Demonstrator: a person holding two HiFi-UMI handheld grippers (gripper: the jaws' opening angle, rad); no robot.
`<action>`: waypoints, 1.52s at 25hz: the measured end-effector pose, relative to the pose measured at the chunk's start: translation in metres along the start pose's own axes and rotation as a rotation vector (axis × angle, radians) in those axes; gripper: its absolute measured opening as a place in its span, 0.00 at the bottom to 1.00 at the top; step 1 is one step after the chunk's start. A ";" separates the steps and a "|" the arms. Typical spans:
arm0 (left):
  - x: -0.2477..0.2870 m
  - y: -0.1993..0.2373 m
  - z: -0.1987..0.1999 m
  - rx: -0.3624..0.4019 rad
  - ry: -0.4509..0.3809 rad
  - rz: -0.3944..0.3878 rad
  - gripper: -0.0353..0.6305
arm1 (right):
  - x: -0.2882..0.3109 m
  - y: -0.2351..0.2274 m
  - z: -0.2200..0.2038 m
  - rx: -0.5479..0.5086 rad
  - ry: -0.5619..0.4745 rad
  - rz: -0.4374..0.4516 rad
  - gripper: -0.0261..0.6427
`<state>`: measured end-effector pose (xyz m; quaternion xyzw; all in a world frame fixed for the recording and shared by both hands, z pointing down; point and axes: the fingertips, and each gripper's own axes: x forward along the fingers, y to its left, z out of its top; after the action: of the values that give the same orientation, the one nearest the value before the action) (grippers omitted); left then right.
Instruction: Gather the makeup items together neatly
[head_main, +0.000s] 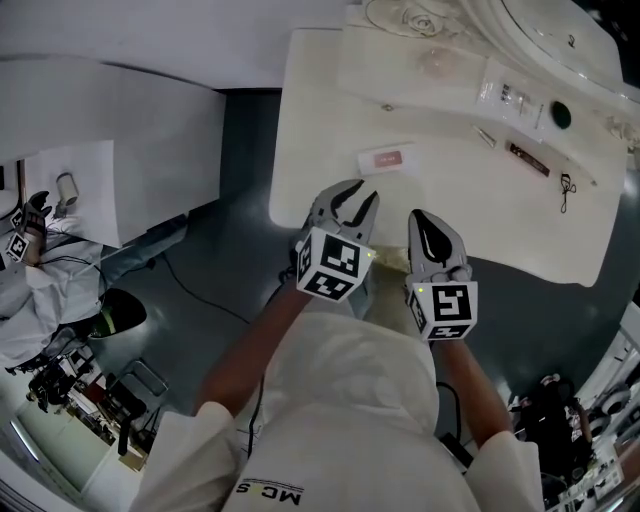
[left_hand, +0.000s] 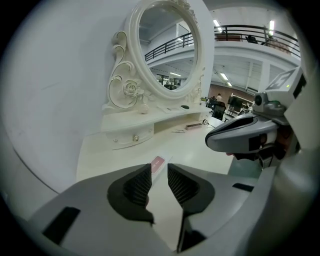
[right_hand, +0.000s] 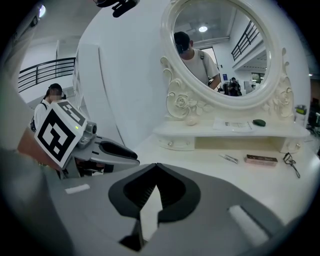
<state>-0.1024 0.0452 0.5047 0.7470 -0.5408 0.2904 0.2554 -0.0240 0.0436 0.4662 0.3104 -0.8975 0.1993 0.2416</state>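
Makeup sachet (head_main: 385, 158) lies on white dressing table (head_main: 320, 120); dark grey floor (head_main: 240, 250) around.

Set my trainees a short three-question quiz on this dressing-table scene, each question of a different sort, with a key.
1. True or false: the right gripper has its fingers together and holds nothing.
2. Which item lies nearest the left gripper? A: pink-labelled packet; B: eyelash curler; C: long brown box.
3. Fill in: the dark round item sits on the raised ___ below the mirror.
Key: 1 true; 2 A; 3 shelf.
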 end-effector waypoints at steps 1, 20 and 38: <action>0.001 0.002 -0.002 0.007 0.004 0.000 0.19 | 0.002 0.000 -0.001 0.002 0.002 0.000 0.04; 0.045 0.003 -0.018 0.221 0.079 -0.145 0.57 | 0.005 -0.009 -0.014 0.056 0.012 -0.024 0.04; 0.081 0.018 -0.025 0.271 0.173 -0.227 0.58 | 0.000 -0.011 -0.024 0.094 0.020 -0.045 0.04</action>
<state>-0.1036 0.0042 0.5808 0.8029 -0.3850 0.3933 0.2290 -0.0094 0.0477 0.4874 0.3394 -0.8775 0.2389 0.2403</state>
